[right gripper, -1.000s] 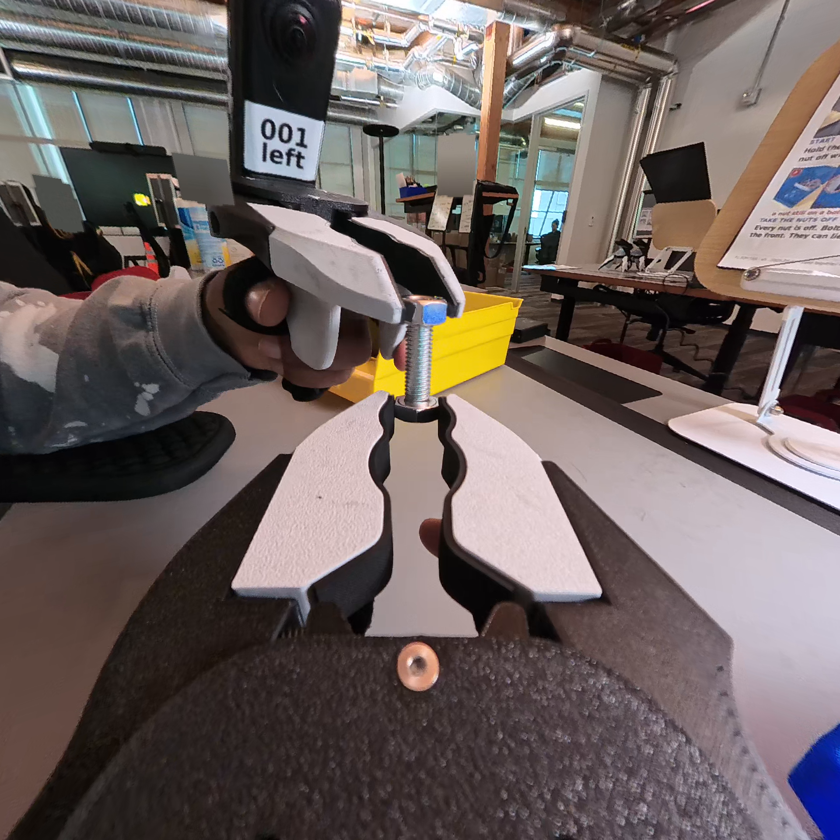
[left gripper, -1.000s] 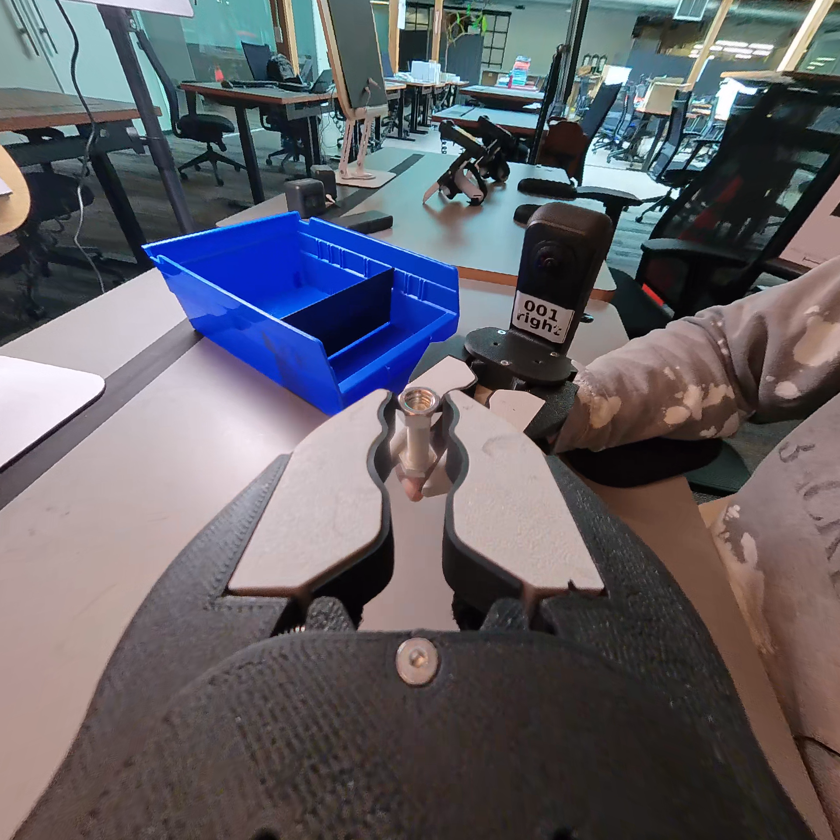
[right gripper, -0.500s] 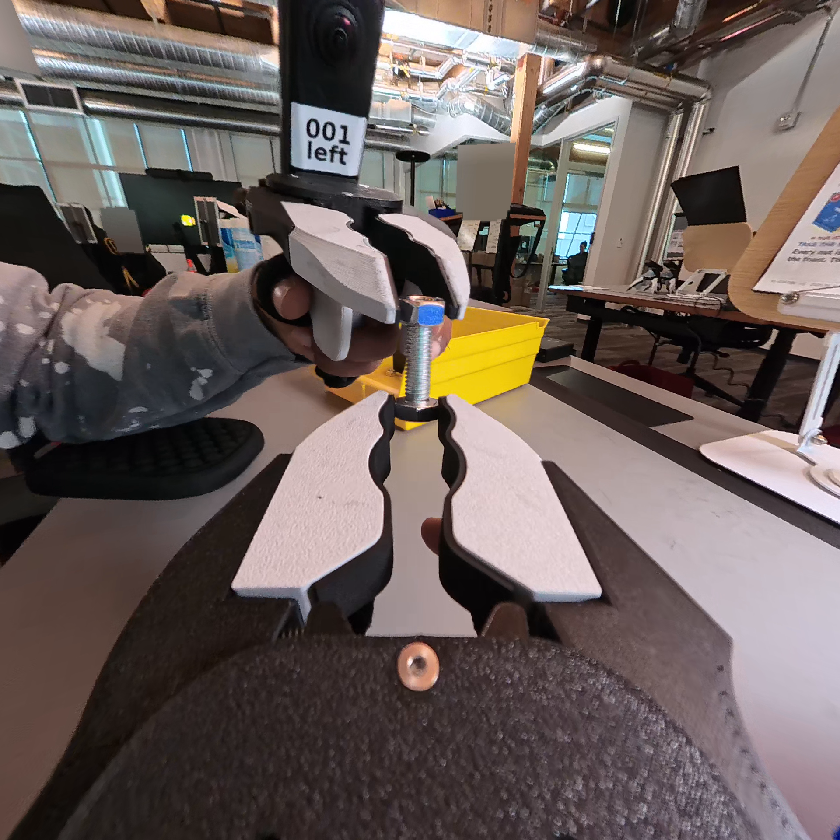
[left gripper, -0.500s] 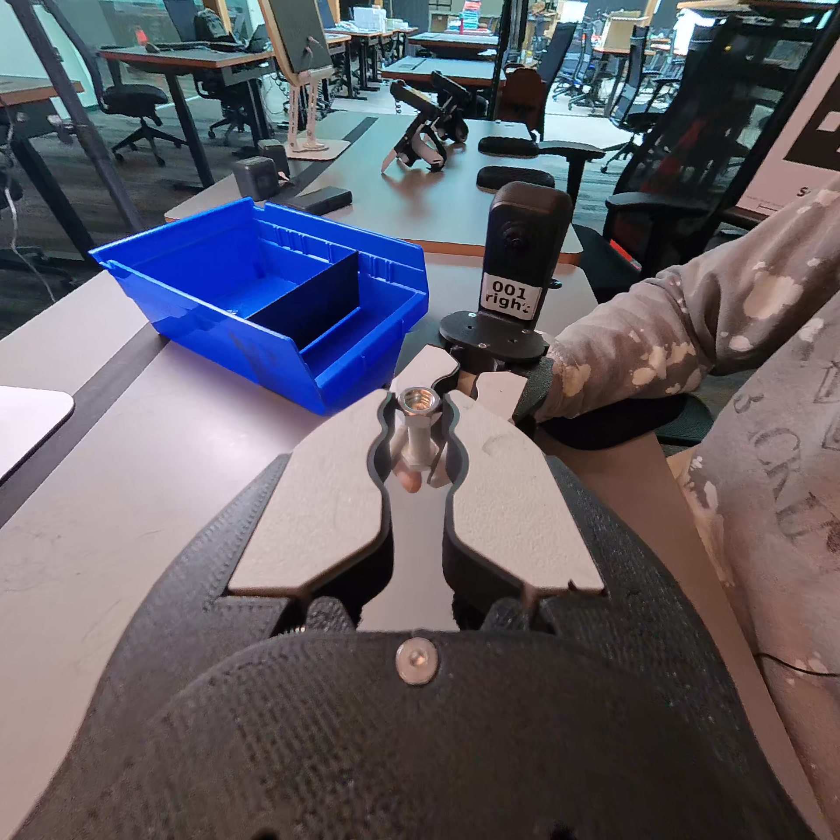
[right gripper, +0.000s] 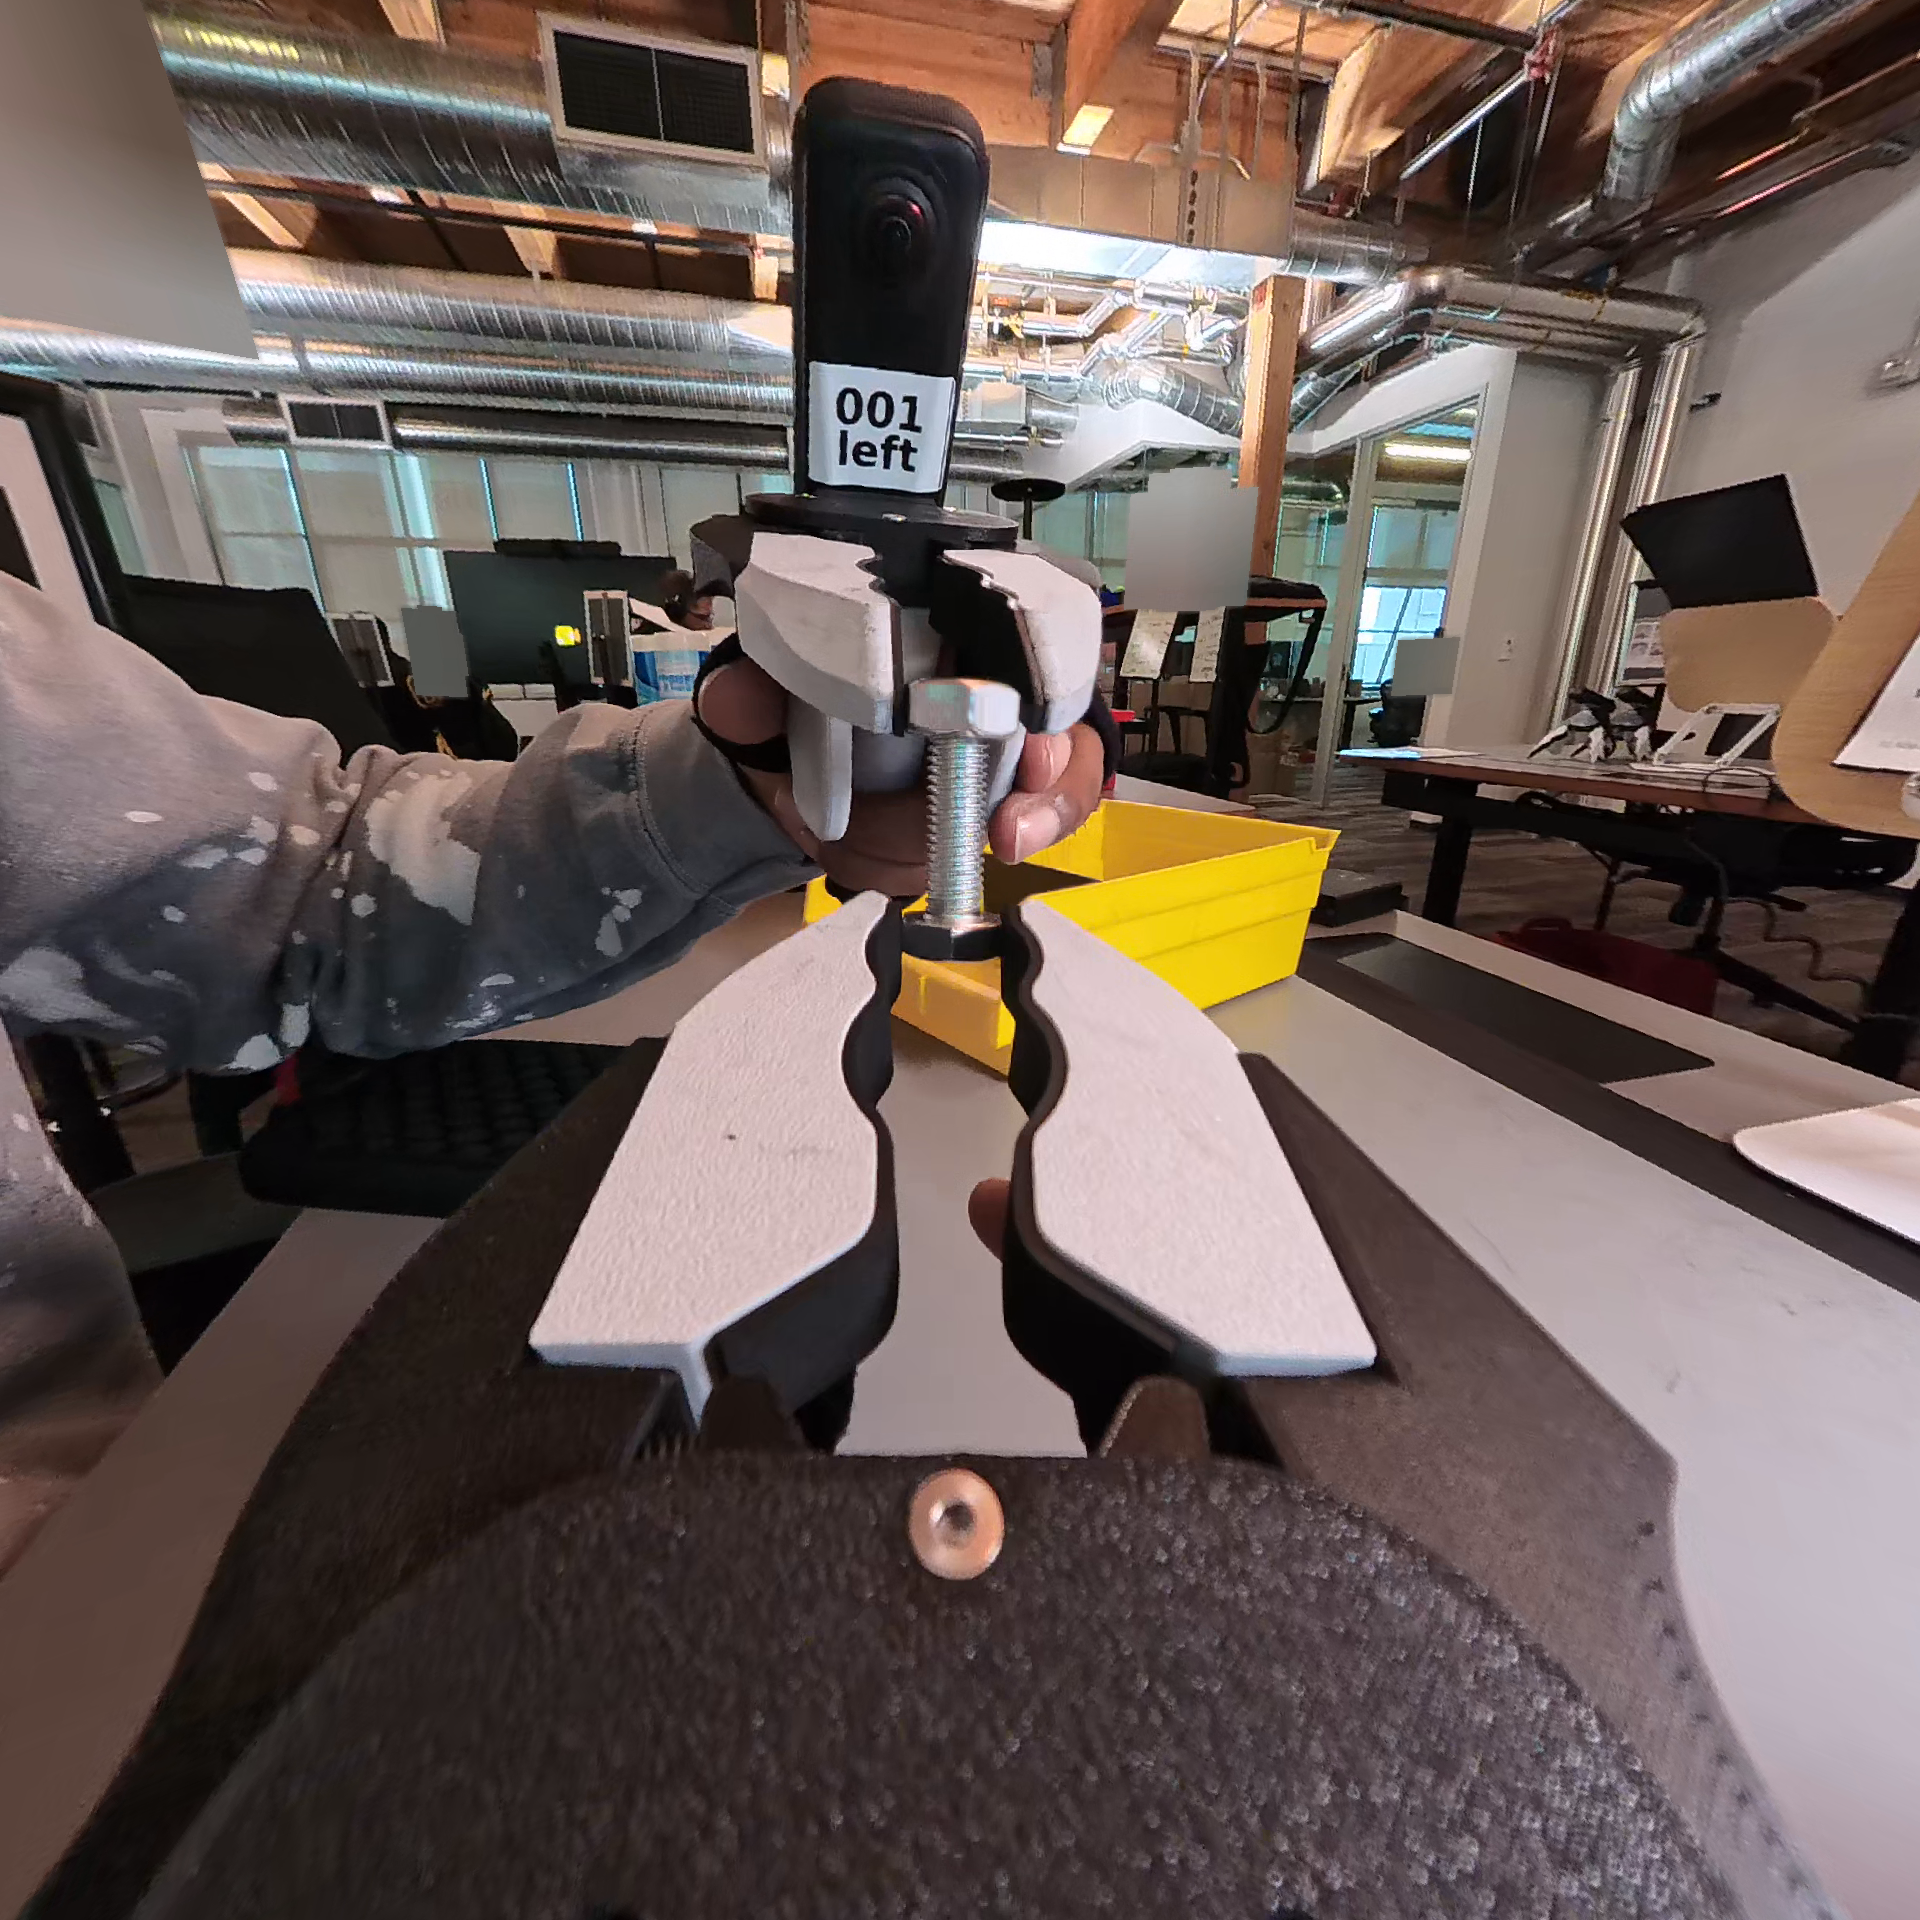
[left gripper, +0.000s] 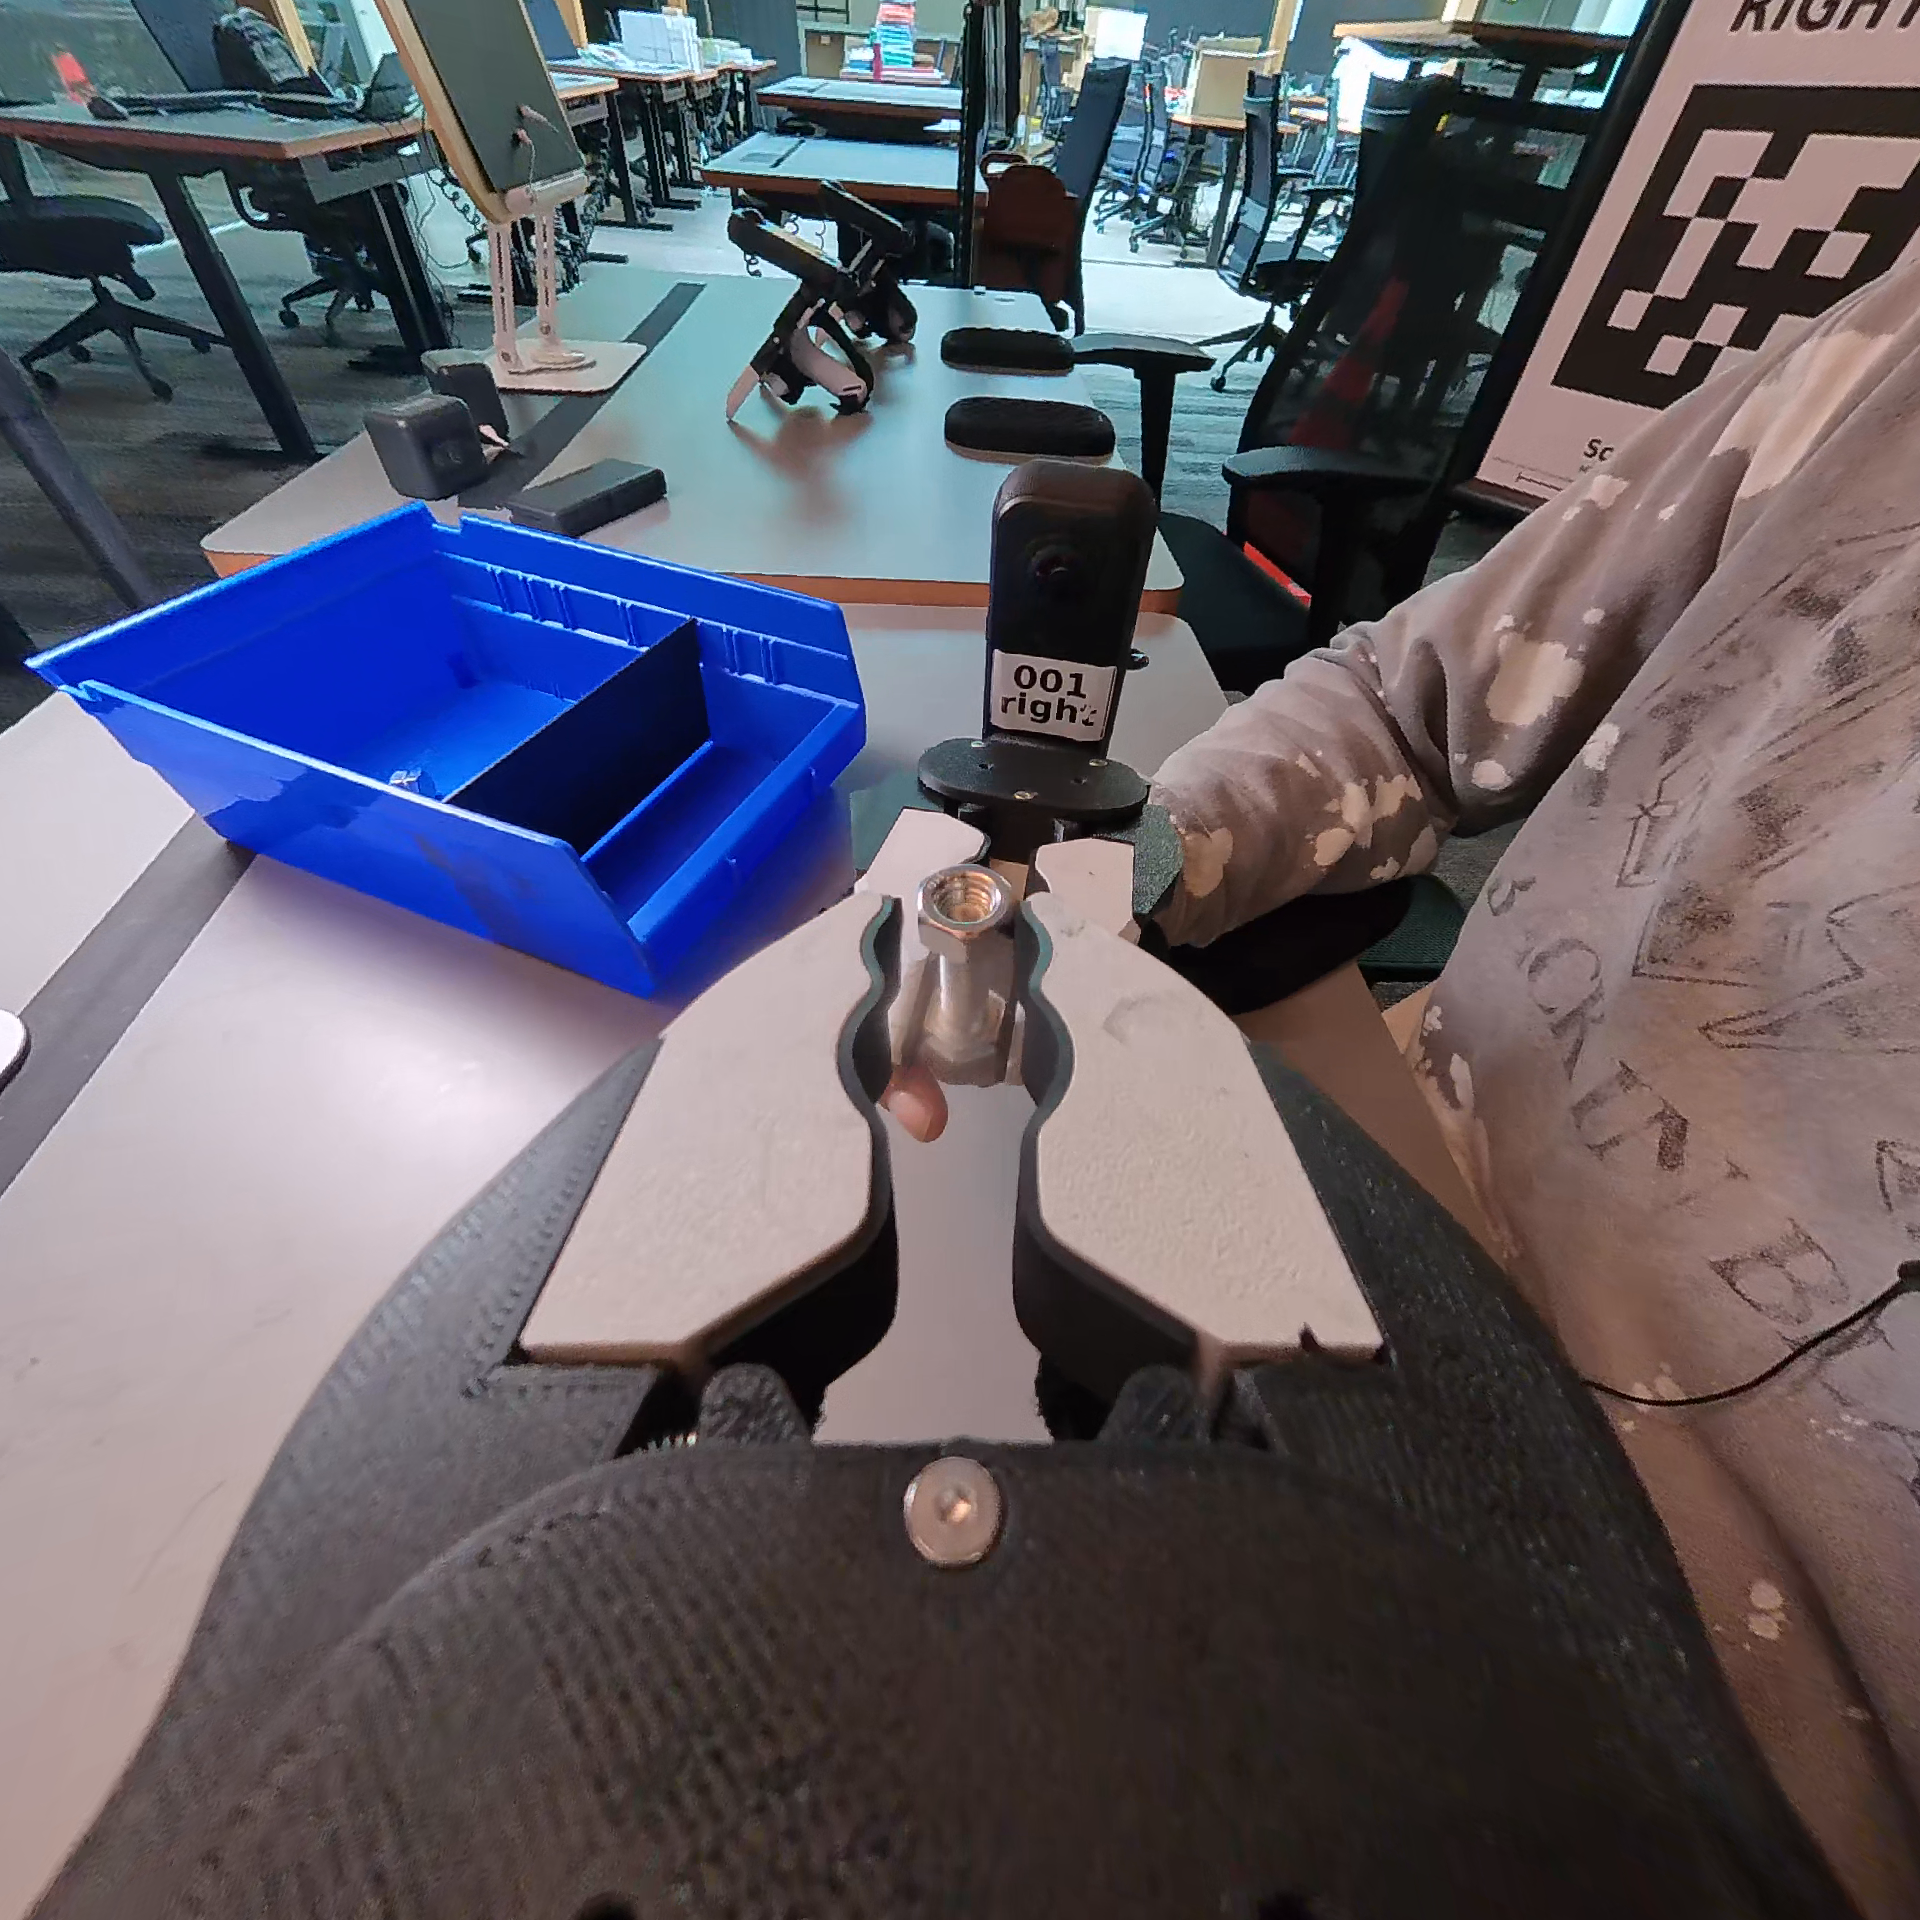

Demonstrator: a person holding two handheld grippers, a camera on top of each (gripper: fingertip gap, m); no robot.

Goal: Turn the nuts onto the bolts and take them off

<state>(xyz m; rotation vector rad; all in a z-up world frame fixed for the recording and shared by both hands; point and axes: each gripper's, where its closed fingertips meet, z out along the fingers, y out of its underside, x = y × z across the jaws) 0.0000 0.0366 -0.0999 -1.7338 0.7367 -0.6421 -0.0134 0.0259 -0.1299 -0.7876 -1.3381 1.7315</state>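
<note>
A silver bolt [right gripper: 958,821] stands upright in the air between my two grippers. My left gripper [left gripper: 958,920] is shut on the bolt's hex head [left gripper: 960,906]; it also shows in the right wrist view [right gripper: 964,717], facing me with the head [right gripper: 964,709] at its fingertips. My right gripper [right gripper: 951,935] is shut on the dark nut [right gripper: 951,940] at the shaft's lower end. In the left wrist view the nut [left gripper: 958,1055] shows through the gap between my fingers, and the right gripper's fingers [left gripper: 914,842] lie just beyond. Most of the thread is bare between head and nut.
A blue bin [left gripper: 343,821] with a dark divider stands on the grey table [left gripper: 260,1143], left of the grippers. A yellow bin [right gripper: 1195,894] stands behind the bolt. A white stand base [right gripper: 1839,1153] is at the right. The person's sleeves [left gripper: 1351,769] [right gripper: 312,862] reach in from the sides. Both grippers' tips are close together, under 4 cm apart.
My left gripper has swung around the bolt's axis, from angled to facing the right gripper head-on, with the bolt head still in it. The right gripper has tilted upward and kept hold of the nut.
</note>
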